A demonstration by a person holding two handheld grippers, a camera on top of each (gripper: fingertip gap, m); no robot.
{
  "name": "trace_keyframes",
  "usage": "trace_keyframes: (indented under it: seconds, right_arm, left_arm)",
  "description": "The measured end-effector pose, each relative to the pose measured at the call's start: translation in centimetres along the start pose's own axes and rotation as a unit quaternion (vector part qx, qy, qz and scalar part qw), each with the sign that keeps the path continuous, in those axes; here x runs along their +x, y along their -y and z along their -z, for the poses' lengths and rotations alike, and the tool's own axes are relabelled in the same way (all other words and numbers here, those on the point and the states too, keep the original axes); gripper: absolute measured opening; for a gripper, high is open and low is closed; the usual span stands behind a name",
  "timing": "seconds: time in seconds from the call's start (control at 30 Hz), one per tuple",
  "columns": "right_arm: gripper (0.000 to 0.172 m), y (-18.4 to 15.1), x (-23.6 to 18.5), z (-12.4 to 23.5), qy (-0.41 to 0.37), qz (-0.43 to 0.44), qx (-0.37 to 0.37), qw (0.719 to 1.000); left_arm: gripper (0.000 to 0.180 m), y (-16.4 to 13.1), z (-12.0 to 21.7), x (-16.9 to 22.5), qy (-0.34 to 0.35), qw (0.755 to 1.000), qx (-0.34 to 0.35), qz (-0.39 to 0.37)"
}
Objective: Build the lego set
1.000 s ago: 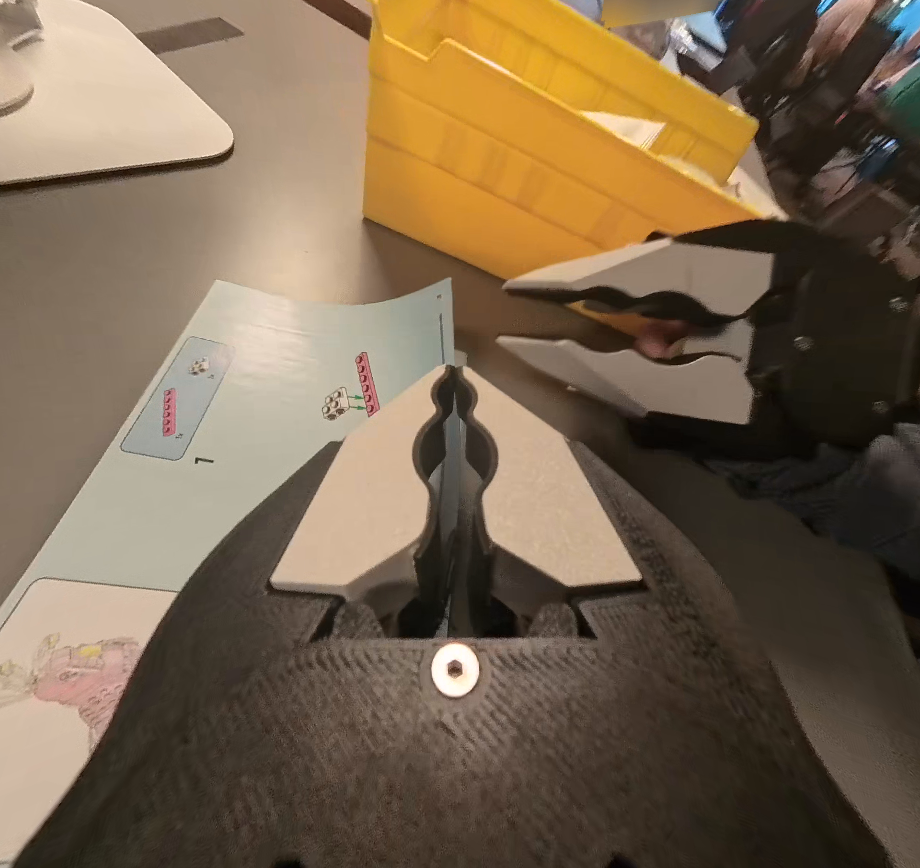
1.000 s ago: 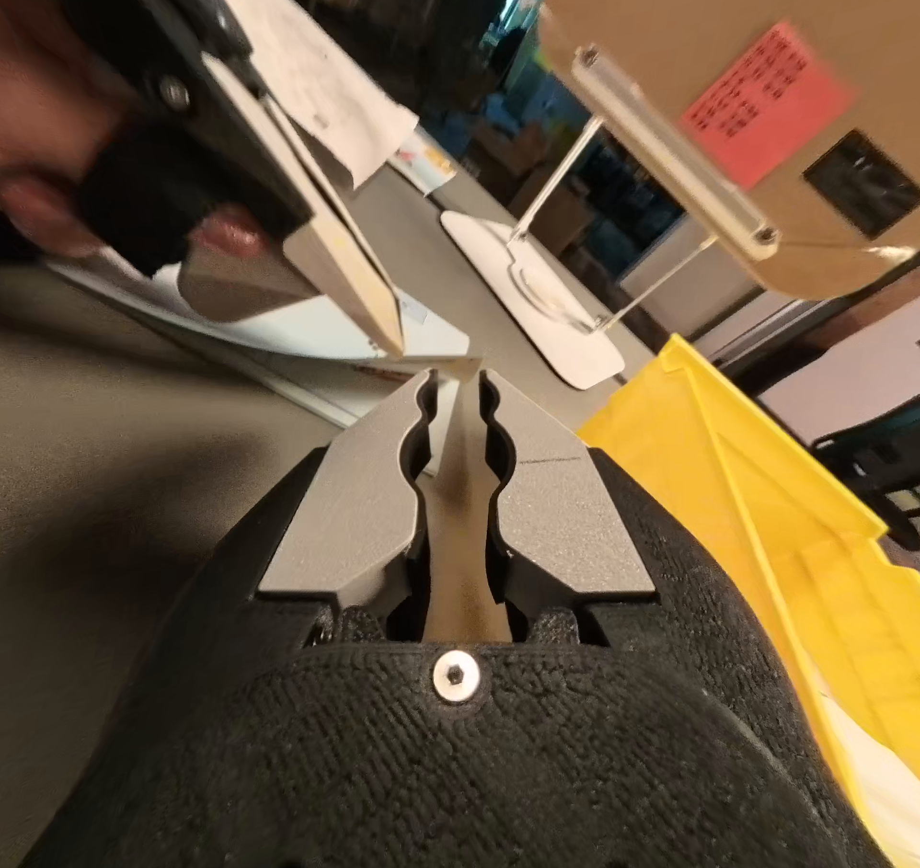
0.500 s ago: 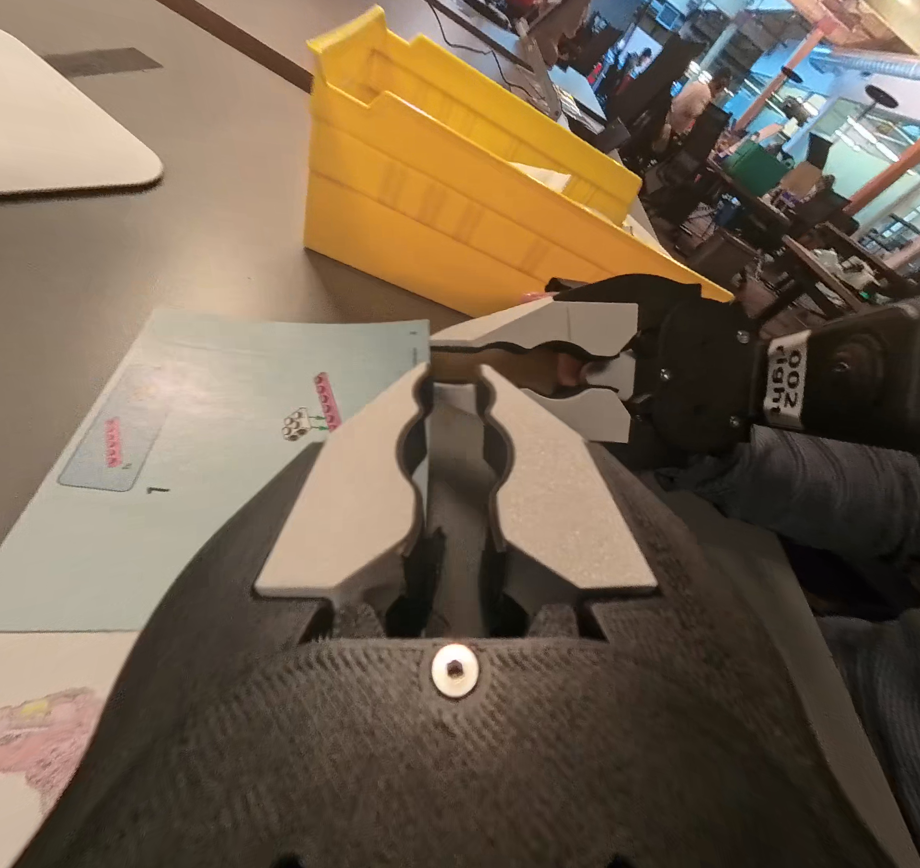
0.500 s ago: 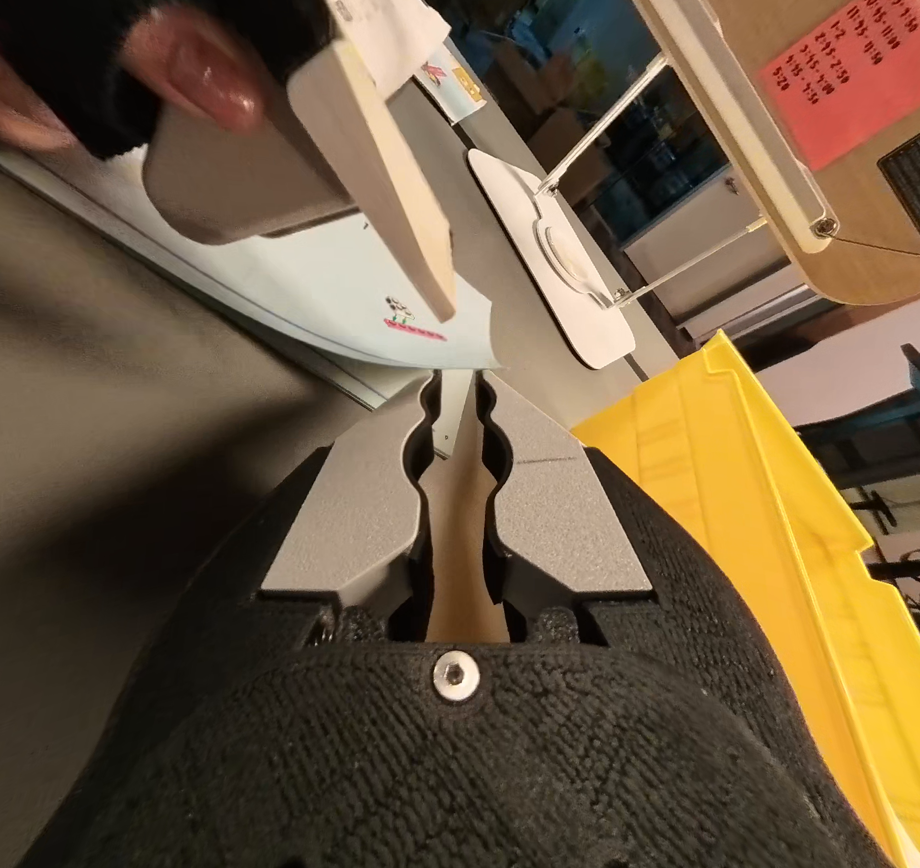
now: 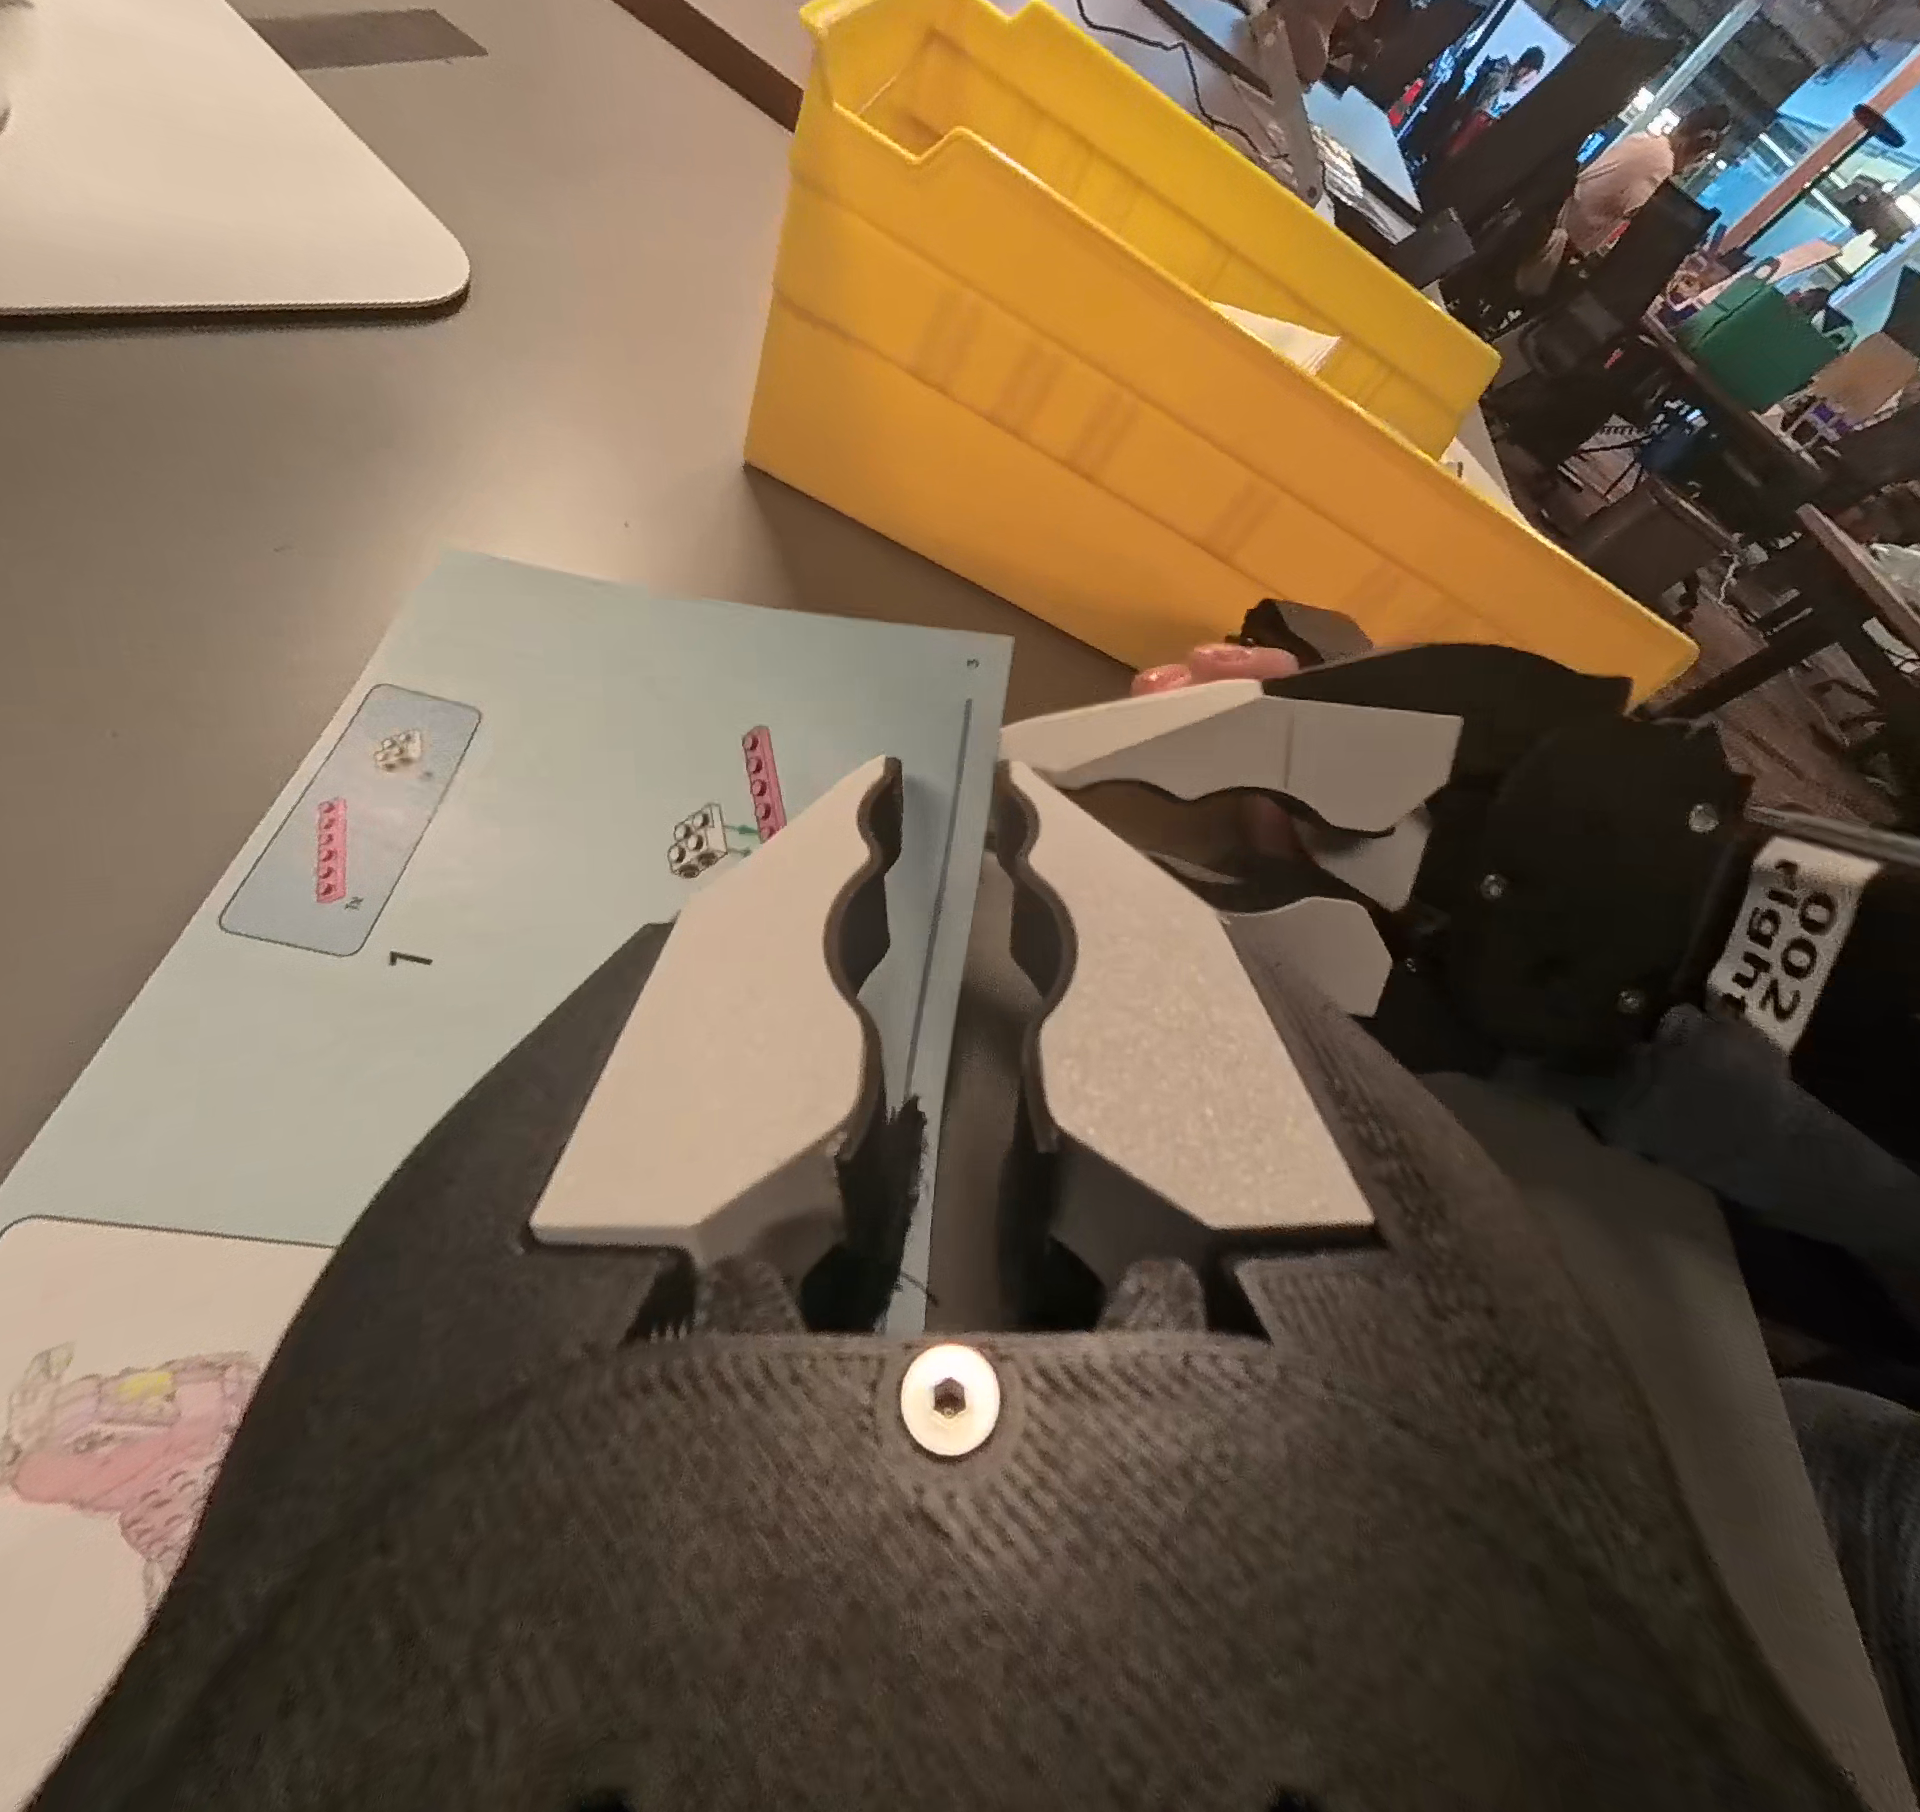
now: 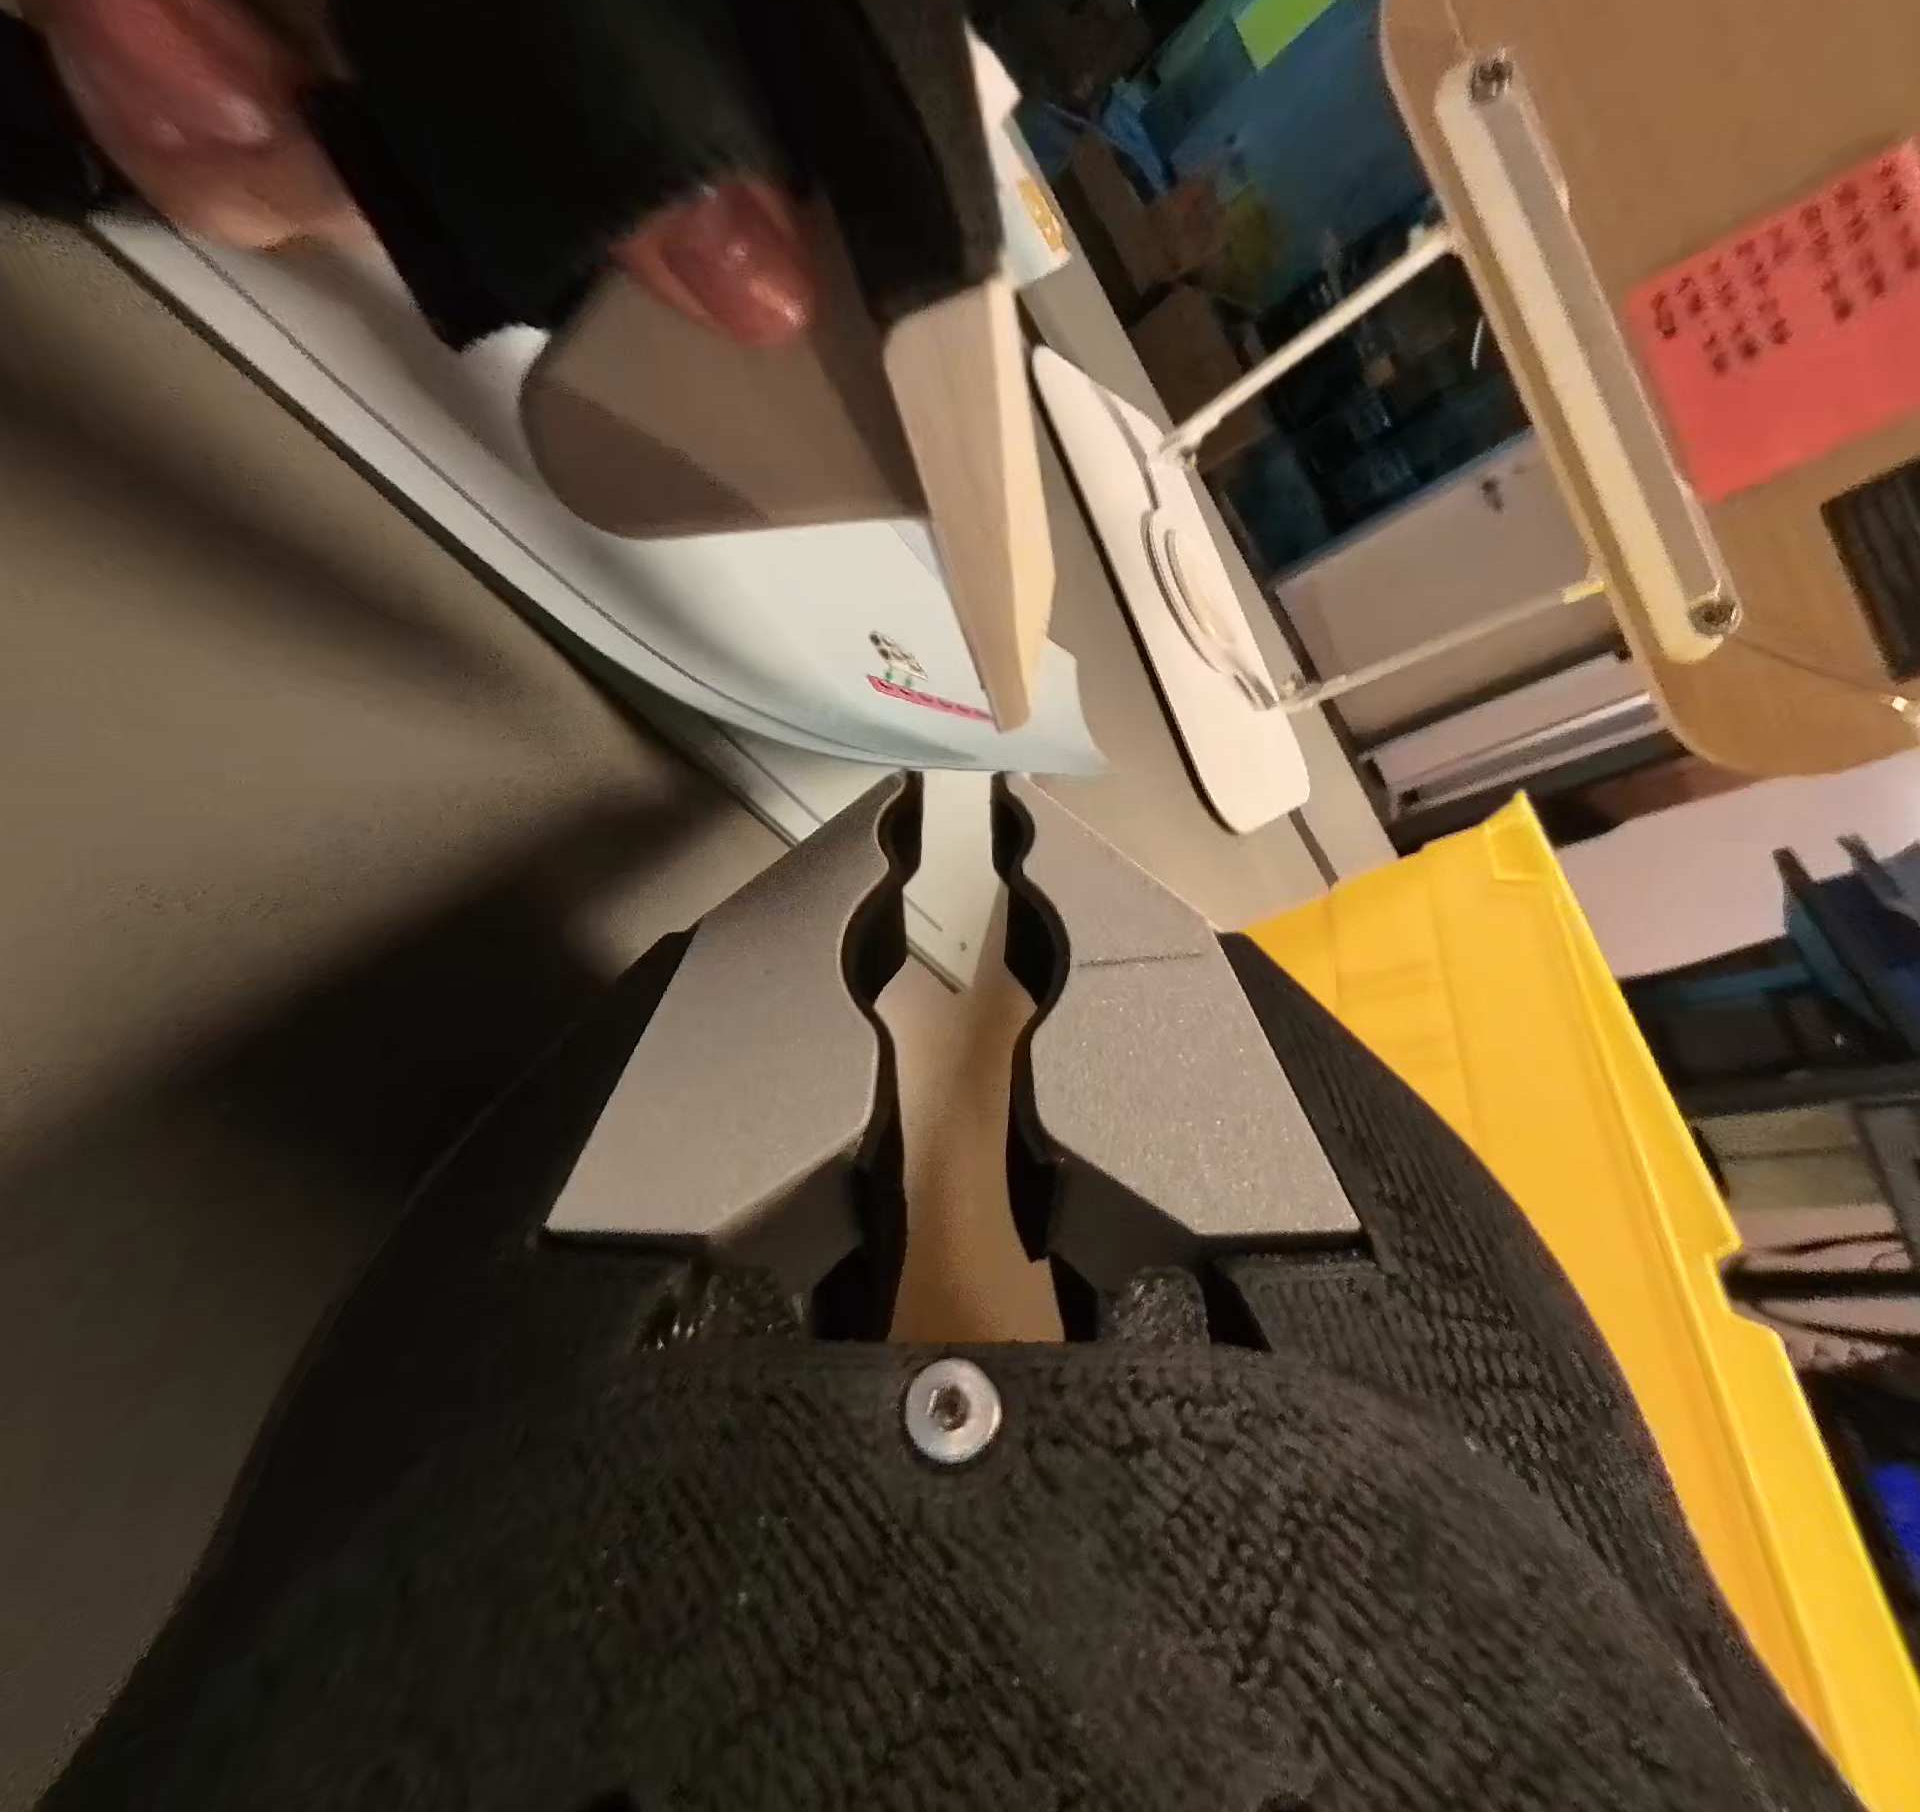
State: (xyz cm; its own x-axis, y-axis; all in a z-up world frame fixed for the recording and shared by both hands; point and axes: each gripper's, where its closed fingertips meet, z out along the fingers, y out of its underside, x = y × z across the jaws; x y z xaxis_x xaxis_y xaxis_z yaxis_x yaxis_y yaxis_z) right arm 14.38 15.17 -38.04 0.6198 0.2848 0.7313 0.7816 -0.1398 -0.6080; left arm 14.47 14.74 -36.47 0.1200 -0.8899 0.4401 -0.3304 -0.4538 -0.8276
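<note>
Upper left of the left view: a white base plate (image 5: 208, 183) on the grey counter (image 5: 312, 432). Below it lies a pale blue instruction booklet (image 5: 582, 723), open.

Centre: my left tool (image 5: 945, 775) is a little open, nothing gripped. The page's right edge shows through the gap, and neither pad presses on it.

Right of centre: the yellow bin (image 5: 1039, 391), well behind the booklet.

My right tool (image 6: 954, 791) is slightly parted too, with nothing in it, tips just beside the page corner.

Only the right view shows that corner curling up off the sheets beneath, under my left tool's finger (image 6: 987, 515). It also shows a brown board (image 6: 1662, 204) at upper right. Only the left view shows the page drawings squarely.
</note>
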Motion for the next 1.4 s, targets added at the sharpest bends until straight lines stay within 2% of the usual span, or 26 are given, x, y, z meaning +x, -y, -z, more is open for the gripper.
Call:
trace_keyframes:
  seconds: [0.33,0.57,0.87,1.07,1.23,1.4]
  right_arm:
    - [0.011,1.3,0.3,0.5,-0.014,0.001,0.043,0.999]
    - [0.012,0.8,1.7,0.6,-0.041,-0.032,0.037,0.998]
    - [0.019,0.6,1.9,0.5,-0.043,-0.036,0.034,0.998]
    - [0.031,0.6,1.6,0.3,-0.033,-0.036,0.029,0.998]
    - [0.033,1.0,1.3,0.4,-0.027,-0.027,0.04,0.998]
    - [0.033,1.0,1.0,0.4,-0.023,-0.019,0.04,0.999]
  left_arm:
    - [0.027,0.3,0.2,0.1,-0.01,1.0,0.01,0.008]
    - [0.033,0.1,0.1,0.6,-0.025,1.0,0.003,0.0]
    - [0.03,0.0,0.0,0.7,-0.015,1.0,-0.001,-0.015]
    - [0.034,-0.1,-0.1,0.6,-0.007,1.0,-0.005,-0.025]
    - [0.031,-0.4,-0.3,0.3,0.018,0.999,-0.014,-0.042]
    - [0.016,-0.6,-0.5,0.0,0.032,0.998,-0.024,-0.044]
